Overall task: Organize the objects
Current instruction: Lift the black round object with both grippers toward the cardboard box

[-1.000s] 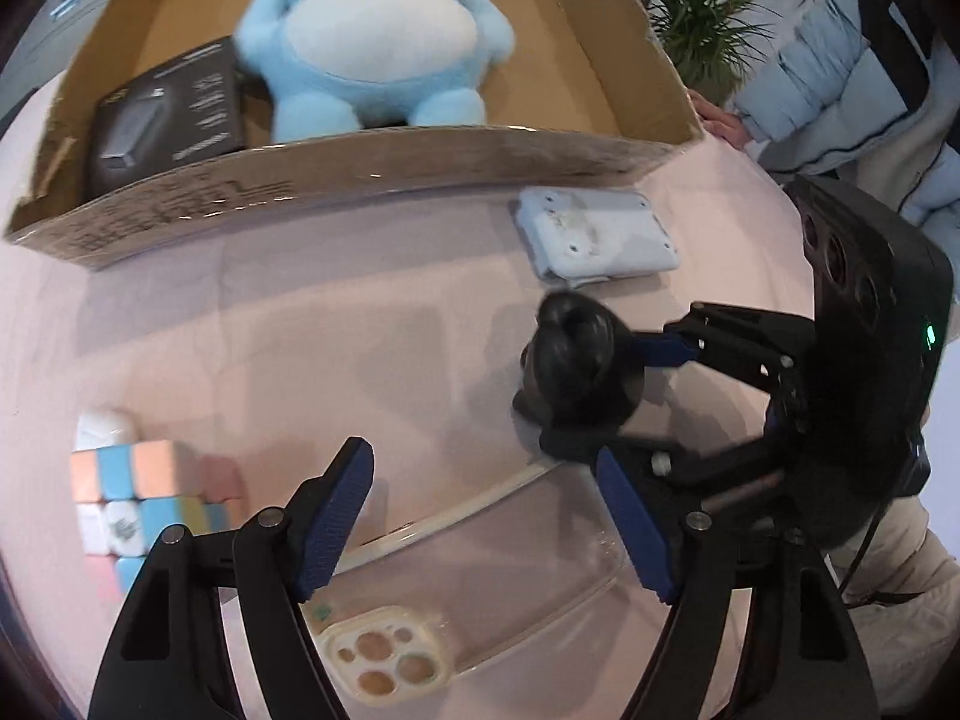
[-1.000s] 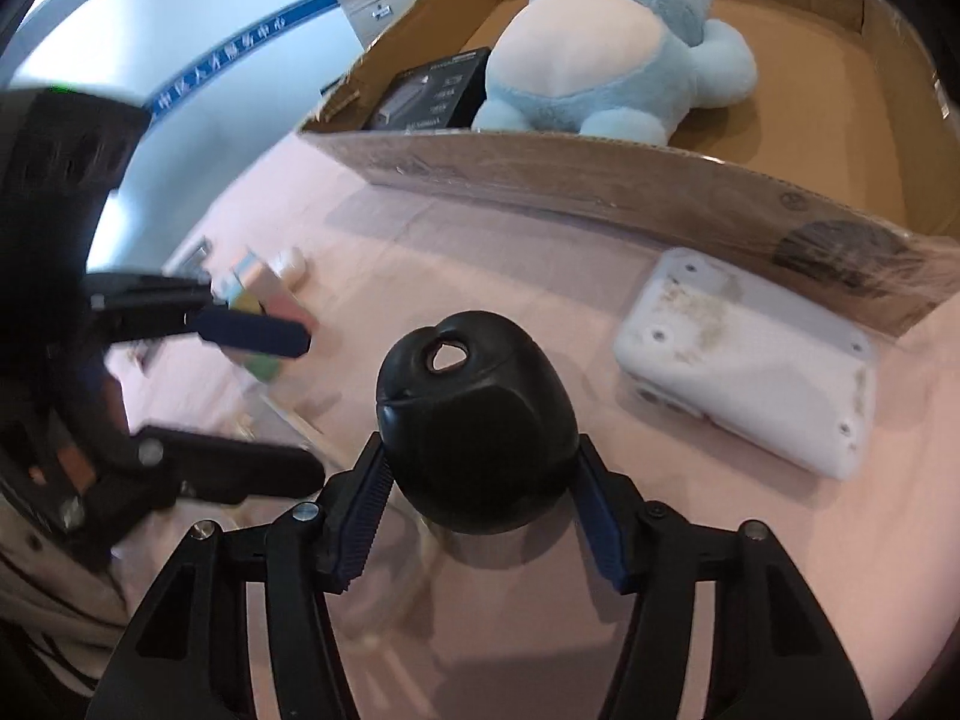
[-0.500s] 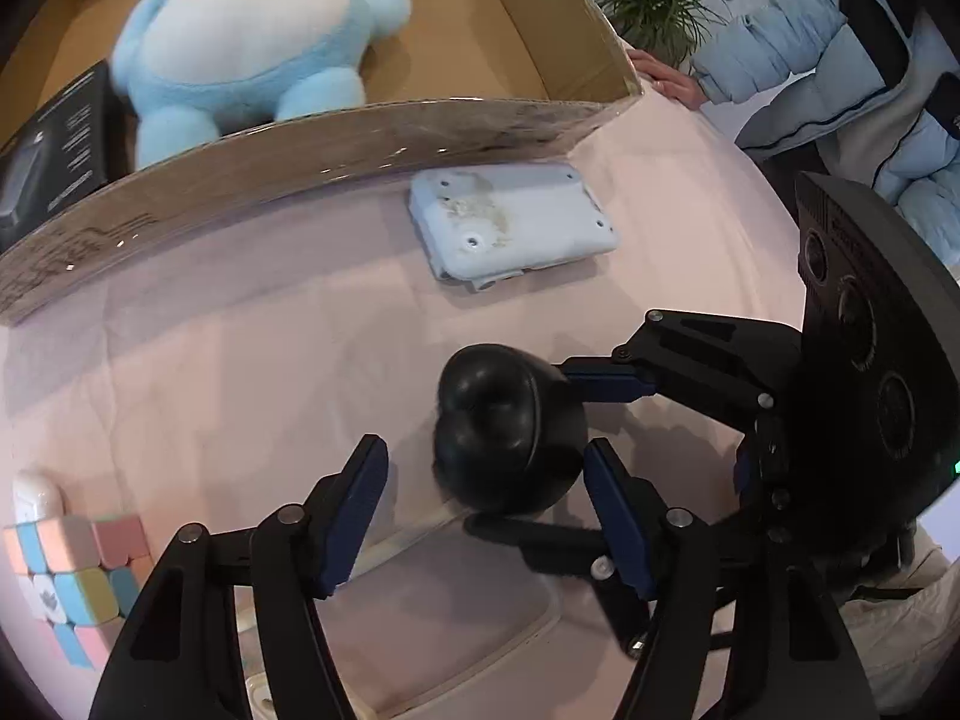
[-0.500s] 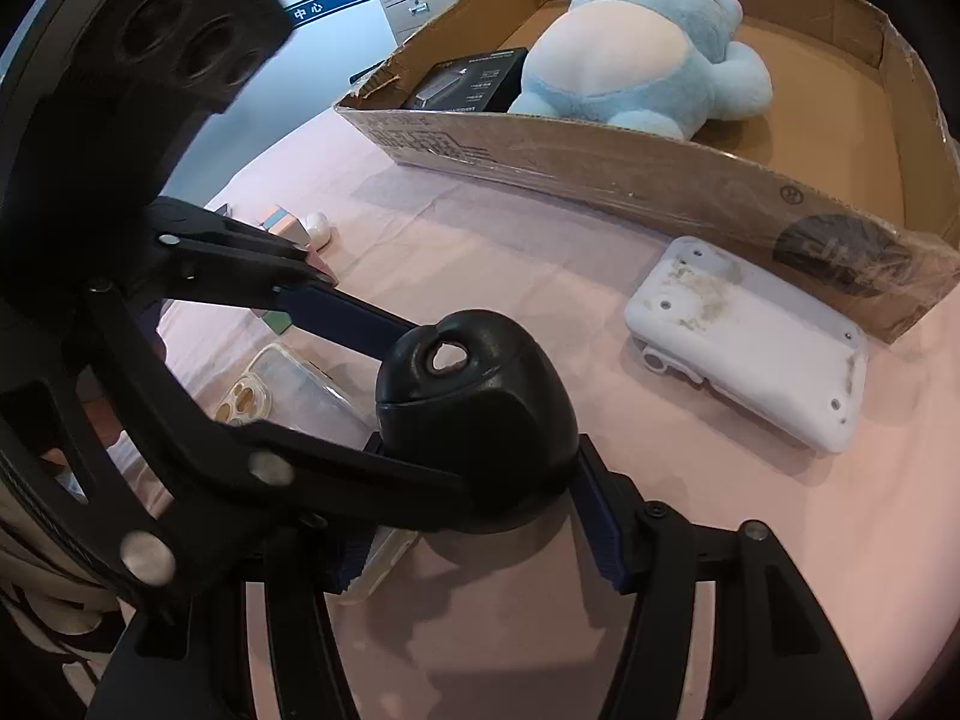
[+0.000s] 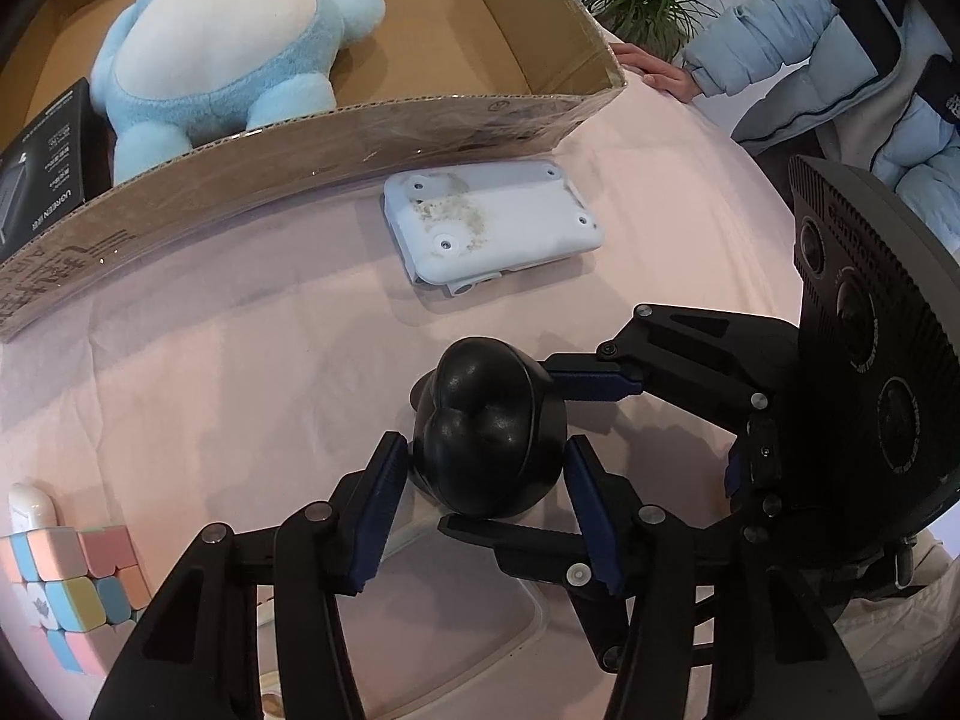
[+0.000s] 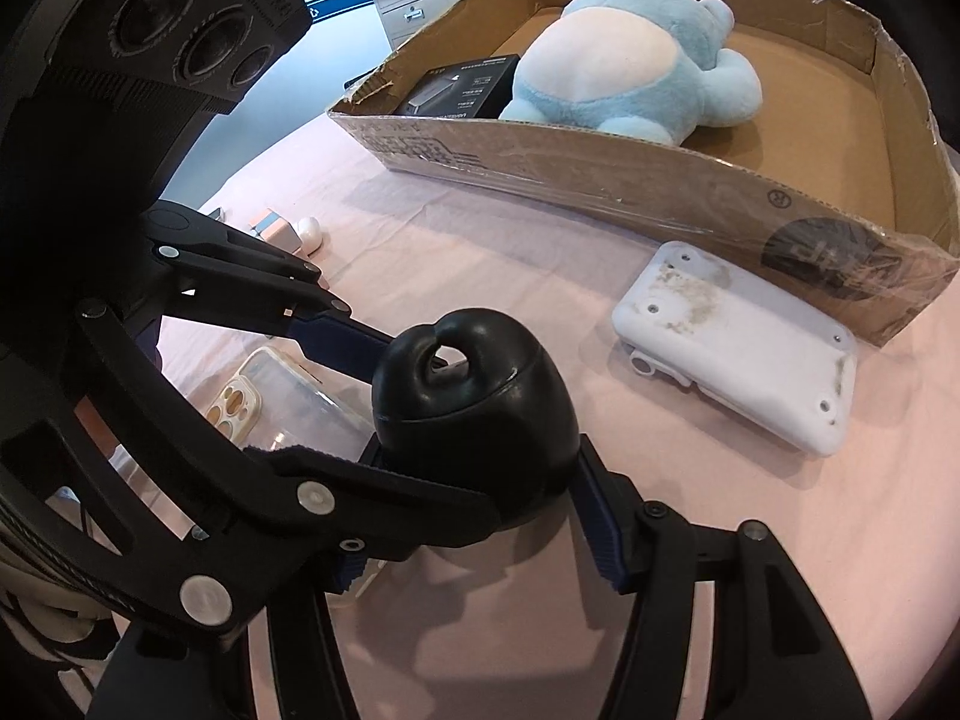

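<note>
A black rounded object (image 5: 489, 426) with a loop on top is held above the pink table. My right gripper (image 6: 474, 480) is shut on it (image 6: 474, 414). My left gripper (image 5: 489, 504) has closed its blue pads (image 5: 378, 510) around the same object from the other side, touching or almost touching it. The right gripper also shows in the left wrist view (image 5: 528, 450), gripping from the right. A cardboard box (image 5: 360, 126) holds a blue plush toy (image 5: 234, 42) and a black packaged box (image 5: 42, 162).
A white plastic case (image 5: 492, 222) lies beside the box's front wall. A clear phone case (image 6: 282, 402) lies under the grippers. A pastel puzzle cube (image 5: 66, 588) and a small white item (image 5: 27, 510) sit left. A seated person (image 5: 840, 42) is at the far right.
My left gripper moved in around the black object and narrowed its jaws onto it. The right gripper kept hold of the object throughout.
</note>
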Action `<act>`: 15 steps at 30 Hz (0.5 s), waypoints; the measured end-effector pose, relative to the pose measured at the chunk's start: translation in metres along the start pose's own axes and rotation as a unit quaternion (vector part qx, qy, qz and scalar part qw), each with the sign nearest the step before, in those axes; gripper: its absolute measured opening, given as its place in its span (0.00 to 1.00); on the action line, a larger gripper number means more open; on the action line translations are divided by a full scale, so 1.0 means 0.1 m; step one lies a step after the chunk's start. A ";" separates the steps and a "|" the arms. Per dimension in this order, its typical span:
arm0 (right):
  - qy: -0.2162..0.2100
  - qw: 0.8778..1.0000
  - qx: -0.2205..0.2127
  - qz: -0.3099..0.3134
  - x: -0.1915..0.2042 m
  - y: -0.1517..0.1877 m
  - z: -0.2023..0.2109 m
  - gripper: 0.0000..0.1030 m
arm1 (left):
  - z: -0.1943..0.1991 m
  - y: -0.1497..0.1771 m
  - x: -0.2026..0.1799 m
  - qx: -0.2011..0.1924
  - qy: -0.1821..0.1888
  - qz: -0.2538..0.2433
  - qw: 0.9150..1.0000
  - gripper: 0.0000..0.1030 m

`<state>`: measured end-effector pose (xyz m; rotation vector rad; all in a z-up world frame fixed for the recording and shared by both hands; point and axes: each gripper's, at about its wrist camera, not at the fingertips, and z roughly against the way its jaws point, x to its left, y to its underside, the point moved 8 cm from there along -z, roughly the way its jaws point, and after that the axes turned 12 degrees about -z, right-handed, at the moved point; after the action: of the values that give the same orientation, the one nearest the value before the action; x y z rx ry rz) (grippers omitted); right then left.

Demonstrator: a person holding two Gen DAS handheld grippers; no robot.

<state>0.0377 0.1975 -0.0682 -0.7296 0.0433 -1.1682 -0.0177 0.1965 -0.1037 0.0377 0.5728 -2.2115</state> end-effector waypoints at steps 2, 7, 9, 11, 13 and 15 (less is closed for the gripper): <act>0.002 1.000 -0.001 0.001 0.00 0.01 0.03 0.54 | 0.01 -0.02 -0.03 0.001 -0.003 -0.002 1.000 0.51; 0.016 1.000 0.000 0.004 0.02 -0.03 0.12 0.54 | 0.10 -0.06 -0.10 -0.001 -0.005 -0.015 1.000 0.50; 0.021 1.000 -0.001 0.006 0.03 -0.05 0.17 0.54 | 0.14 -0.11 -0.13 -0.006 -0.003 -0.020 1.000 0.50; 0.027 1.000 -0.002 0.008 0.03 -0.10 0.21 0.54 | 0.18 -0.15 -0.14 -0.008 -0.004 -0.024 1.000 0.50; 0.033 0.999 -0.004 0.011 0.03 -0.14 0.25 0.54 | 0.23 -0.18 -0.14 -0.009 -0.008 -0.030 0.999 0.50; 0.037 0.999 -0.005 0.012 0.03 -0.19 0.26 0.54 | 0.27 -0.23 -0.13 -0.009 -0.010 -0.038 0.999 0.50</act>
<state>0.0334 0.2045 -0.0365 -0.6920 0.1191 -1.1721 -0.0213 0.2074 -0.0679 -0.0162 0.5910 -2.2772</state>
